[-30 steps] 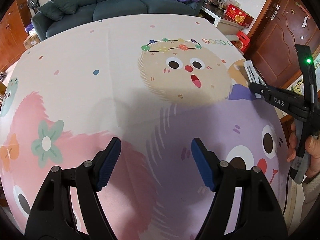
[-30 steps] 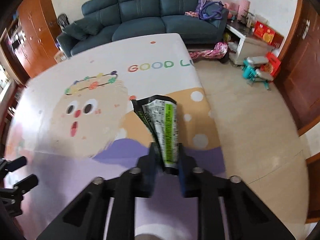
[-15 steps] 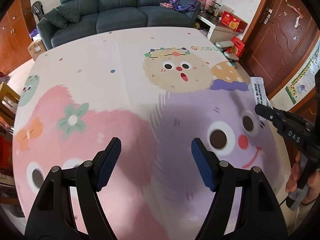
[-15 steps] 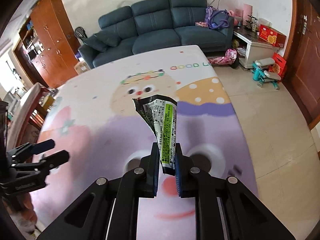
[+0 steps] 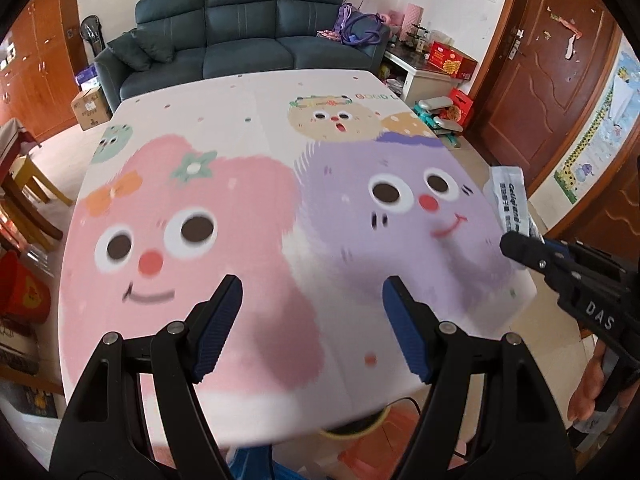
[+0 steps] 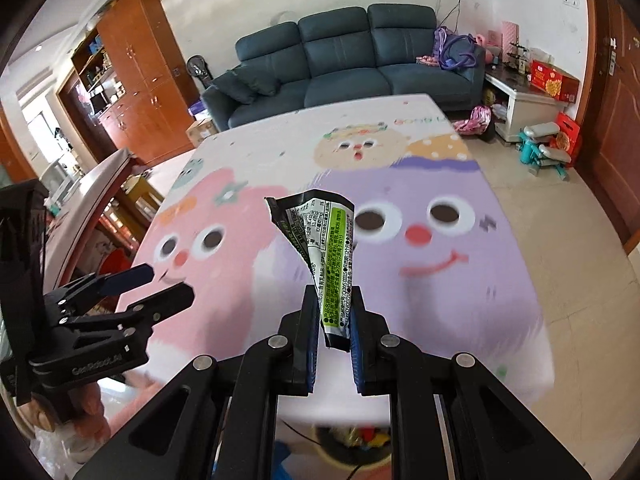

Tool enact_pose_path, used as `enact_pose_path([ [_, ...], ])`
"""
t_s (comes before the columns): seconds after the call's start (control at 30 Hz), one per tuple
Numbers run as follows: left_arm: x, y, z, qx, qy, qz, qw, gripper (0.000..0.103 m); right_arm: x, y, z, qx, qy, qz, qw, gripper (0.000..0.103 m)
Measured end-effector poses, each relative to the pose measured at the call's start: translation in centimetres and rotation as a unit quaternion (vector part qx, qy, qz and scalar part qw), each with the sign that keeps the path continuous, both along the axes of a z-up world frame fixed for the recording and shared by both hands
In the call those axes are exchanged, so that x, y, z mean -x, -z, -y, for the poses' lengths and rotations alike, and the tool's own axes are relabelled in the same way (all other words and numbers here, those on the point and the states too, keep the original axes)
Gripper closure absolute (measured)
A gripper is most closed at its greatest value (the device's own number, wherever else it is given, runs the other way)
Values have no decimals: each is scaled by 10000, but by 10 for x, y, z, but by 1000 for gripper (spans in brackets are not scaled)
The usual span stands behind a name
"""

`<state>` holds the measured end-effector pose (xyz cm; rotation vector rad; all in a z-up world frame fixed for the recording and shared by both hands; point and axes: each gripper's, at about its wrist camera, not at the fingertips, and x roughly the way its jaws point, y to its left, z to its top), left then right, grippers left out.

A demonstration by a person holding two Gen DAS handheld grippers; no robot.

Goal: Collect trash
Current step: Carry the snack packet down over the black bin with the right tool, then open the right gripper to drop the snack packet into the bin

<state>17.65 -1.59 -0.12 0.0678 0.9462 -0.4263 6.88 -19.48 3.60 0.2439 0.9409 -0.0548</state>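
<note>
My right gripper (image 6: 334, 312) is shut on a crumpled snack wrapper (image 6: 326, 246), black with a green and white label, held upright above the near edge of the cartoon-print table (image 6: 440, 292). The wrapper's white back (image 5: 510, 200) shows in the left wrist view, sticking up from the right gripper (image 5: 516, 246) at the right. My left gripper (image 5: 312, 316) is open and empty above the table's near edge (image 5: 248, 216); it also shows at the left of the right wrist view (image 6: 160, 286). A yellow-rimmed bin with trash (image 6: 356, 442) sits on the floor below the near edge.
A blue sofa (image 5: 240, 28) stands beyond the table's far end. A white side table with red boxes (image 6: 532, 92) and toys (image 6: 544, 152) are at the right by a wooden door (image 5: 532, 80). Wooden cabinets (image 6: 132, 92) and another table (image 6: 92, 200) are on the left.
Both grippers have pulled back toward the table's near edge and risen, so the whole table now shows. The right gripper still holds the wrapper. The bin has come into view below.
</note>
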Motion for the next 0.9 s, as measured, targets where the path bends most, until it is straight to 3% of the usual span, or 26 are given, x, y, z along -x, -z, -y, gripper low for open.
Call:
enact_pose_path([
  [0.13, 50, 9, -17, 45, 4, 78, 10000, 33, 53, 15, -26, -115, -32, -220, 9997, 90],
  [0.23, 84, 27, -24, -45, 124, 134, 9998, 33, 90, 44, -39, -294, 4, -493, 9983, 90],
  [0.37, 117, 60, -20, -302, 531, -45, 9981, 33, 132, 102, -52, -499, 143, -1055, 9931, 90],
  [0.53, 149, 99, -11, -592, 781, 28, 9952, 33, 164, 172, -60, -657, 358, -1674, 9831, 90],
  [0.73, 151, 153, -4, -629, 678, -732, 9930, 33, 171, 239, -61, -497, 594, -2297, 9702, 90],
  [0.8, 147, 164, -7, -606, 405, -821, 9939, 33, 169, 255, -61, -376, 619, -2440, 9671, 90],
  [0.9, 146, 175, -6, -682, 274, -820, 9939, 33, 170, 273, -55, -607, 812, -2579, 9608, 89],
])
